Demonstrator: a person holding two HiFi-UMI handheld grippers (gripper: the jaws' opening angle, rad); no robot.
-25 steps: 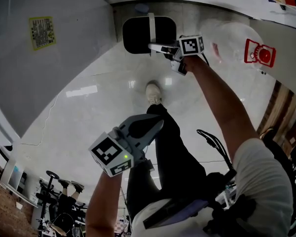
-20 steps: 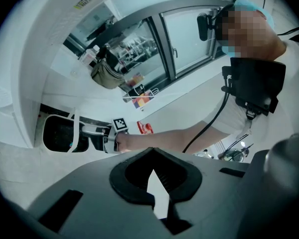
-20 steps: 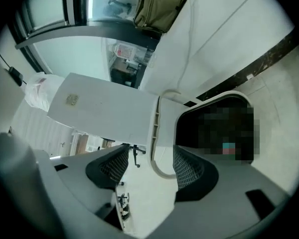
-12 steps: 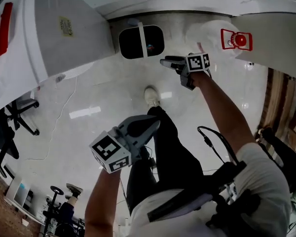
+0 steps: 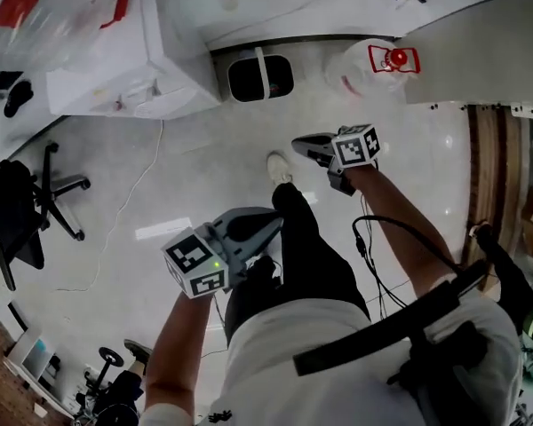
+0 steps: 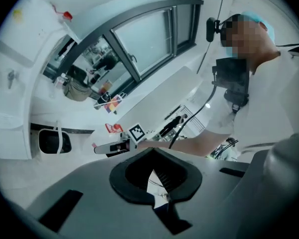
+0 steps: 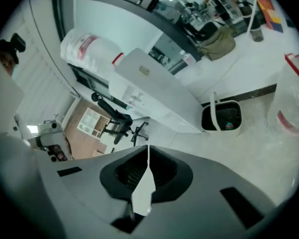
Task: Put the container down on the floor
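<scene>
left gripper hanging lower centre-left, jaws pinched together on nothing, black container sitting on the floor at top centre, right gripper hovering below it, well apart, jaws closing up empty, clear jug standing upper right

Left tongs closed, empty, black bin at left, white-clad person at right

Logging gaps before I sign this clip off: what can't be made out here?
- Black bin with white handle: contents too small in head view; right gripper view shows only a faint coloured speck.
- Clear plastic jug with red label: print too small; cut by the right edge in the right gripper view.
- Items on the white counter: cut off by the head view's top edge.
</scene>
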